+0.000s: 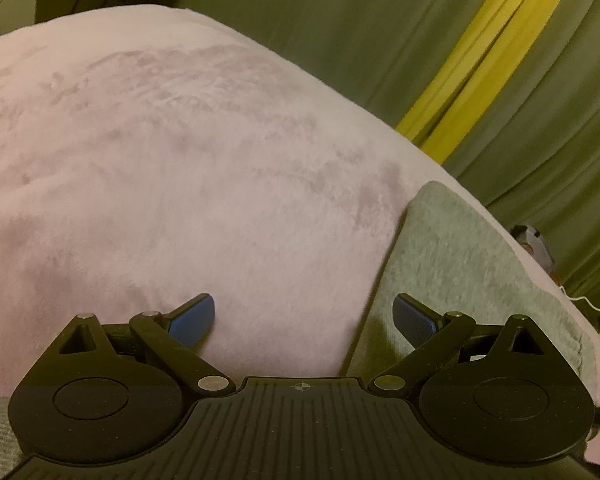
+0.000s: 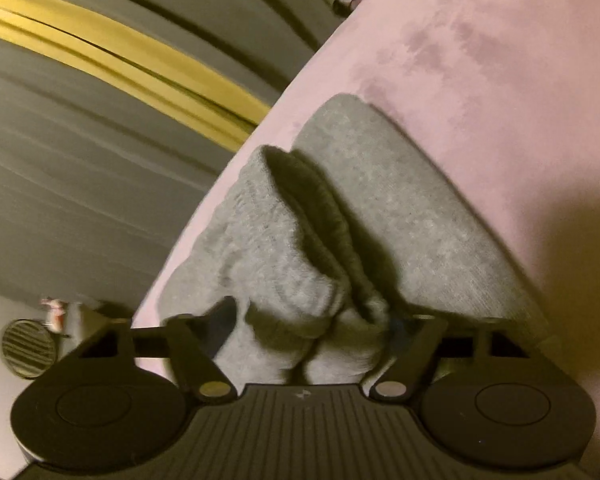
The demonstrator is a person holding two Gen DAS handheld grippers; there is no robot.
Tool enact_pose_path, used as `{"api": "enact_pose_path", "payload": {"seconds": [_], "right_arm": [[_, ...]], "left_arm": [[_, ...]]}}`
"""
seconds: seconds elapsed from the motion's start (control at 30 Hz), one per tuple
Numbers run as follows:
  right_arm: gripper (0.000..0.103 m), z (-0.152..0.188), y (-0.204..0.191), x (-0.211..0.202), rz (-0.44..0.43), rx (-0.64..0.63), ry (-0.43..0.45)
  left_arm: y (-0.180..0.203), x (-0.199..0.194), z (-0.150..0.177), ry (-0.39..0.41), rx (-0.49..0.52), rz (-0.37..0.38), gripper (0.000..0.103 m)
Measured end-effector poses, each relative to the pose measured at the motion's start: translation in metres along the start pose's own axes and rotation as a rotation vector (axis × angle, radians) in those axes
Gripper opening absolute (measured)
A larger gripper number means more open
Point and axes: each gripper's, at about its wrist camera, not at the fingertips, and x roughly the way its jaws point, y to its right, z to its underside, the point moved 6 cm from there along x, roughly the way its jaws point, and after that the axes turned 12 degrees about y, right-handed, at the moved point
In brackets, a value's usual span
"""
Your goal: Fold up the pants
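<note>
Left wrist view: left gripper point(image 1: 303, 316) was held wide, empty, over one blanket point(image 1: 160, 160); one pair of pants point(image 2: 340, 216) was seemingly clamped by right gripper point(image 2: 312, 320).

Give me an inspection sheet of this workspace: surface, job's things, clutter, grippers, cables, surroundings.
Surface: pink fleece blanket, soft, with brushed darker patches.
Job's things: grey pants lying near the blanket's edge; one end is bunched up with its ribbed band raised.
Clutter: a small grey and white object past the blanket's edge, too unclear to name.
Grippers: left gripper open, nothing between its blue pads, one pad over the blanket and one over the pants; right gripper has bunched pants fabric between its fingers, which are closed on it.
Cables: a thin white cord at the right edge of the left wrist view.
Surroundings: olive curtains with a yellow strip; a dark cabinet.
</note>
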Motion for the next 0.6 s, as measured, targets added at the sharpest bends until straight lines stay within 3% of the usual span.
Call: {"api": "enact_pose_path", "payload": {"seconds": [0.1, 0.33, 0.47, 0.53, 0.6], "right_arm": [[0.044, 0.001, -0.013, -0.012, -0.016, -0.053, 0.029], [0.043, -0.011, -0.024, -0.054, -0.104, -0.024, 0.087], [0.046, -0.012, -0.003, -0.058, -0.03, -0.082, 0.081], [0.055, -0.009, 0.009, -0.049, 0.078, -0.172, 0.053], [0.058, -0.01, 0.015, -0.049, 0.104, -0.208, 0.057]], "left_arm": [[0.0, -0.001, 0.0, 0.004, -0.004, 0.0, 0.1], [0.001, 0.001, 0.0, 0.002, -0.003, 0.014, 0.1], [0.003, 0.0, 0.001, -0.002, 0.008, 0.018, 0.1], [0.004, 0.001, 0.002, -0.007, 0.019, 0.015, 0.1], [0.006, 0.0, 0.002, -0.007, 0.03, 0.018, 0.1]]}}
